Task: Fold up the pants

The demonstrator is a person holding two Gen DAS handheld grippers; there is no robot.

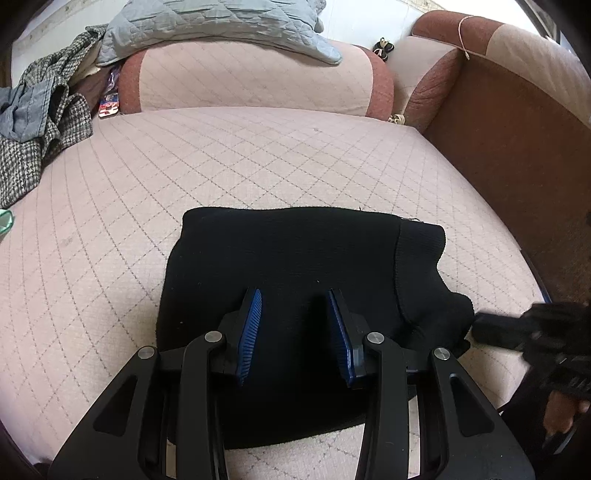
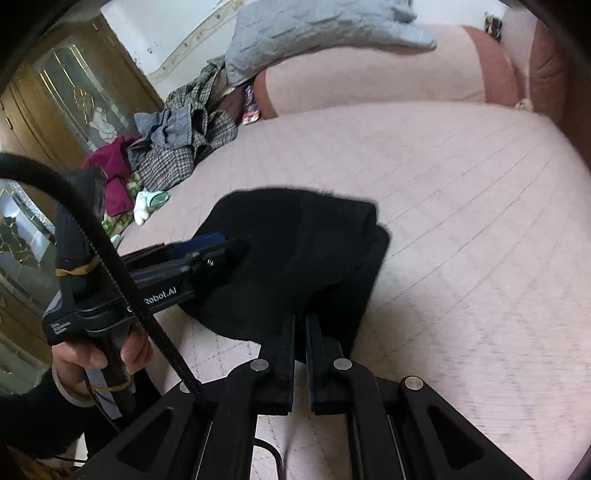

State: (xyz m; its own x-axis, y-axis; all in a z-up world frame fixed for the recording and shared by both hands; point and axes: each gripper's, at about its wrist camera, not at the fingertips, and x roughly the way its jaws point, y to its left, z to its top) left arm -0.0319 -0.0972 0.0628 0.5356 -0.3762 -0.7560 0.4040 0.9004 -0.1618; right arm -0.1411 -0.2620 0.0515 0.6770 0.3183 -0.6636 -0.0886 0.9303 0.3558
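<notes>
Fingers (image 1: 294, 321) apart — tilted over pants (image 1: 295, 251)

Black pants (image 1: 295, 258) on a pale pink sofa cover (image 1: 258, 158) with grey diamond stitching; blue pads (image 1: 253, 325), a grey-blue quilt (image 1: 221, 26), houndstooth coat (image 1: 55, 122) behind.

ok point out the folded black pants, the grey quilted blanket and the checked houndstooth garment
folded black pants (image 1: 295, 254): left wrist view, flat upper part of the top layer
grey quilted blanket (image 1: 207, 26): left wrist view, middle of the quilted cloth on the sofa back
checked houndstooth garment (image 2: 166, 166): right wrist view, lower checked part of the heap
</notes>
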